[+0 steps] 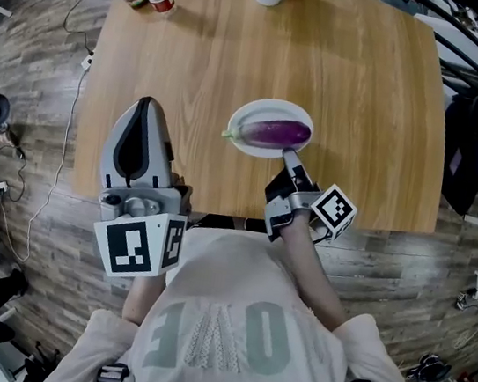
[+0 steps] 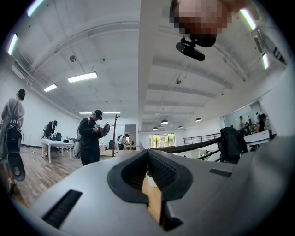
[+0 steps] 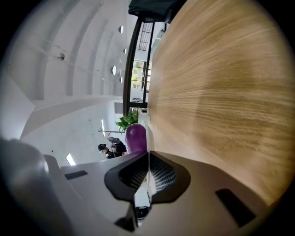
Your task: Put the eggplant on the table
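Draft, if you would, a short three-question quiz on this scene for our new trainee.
1. True or false: the eggplant lies directly on the bare table.
2. What are the right tongs clamped on? A: the eggplant's stem. B: the rim of the white plate. C: nothing.
3. Short answer: which tongs are shut with nothing between them?

Key
1. False: the eggplant lies on the white plate.
2. B.
3. The left tongs.
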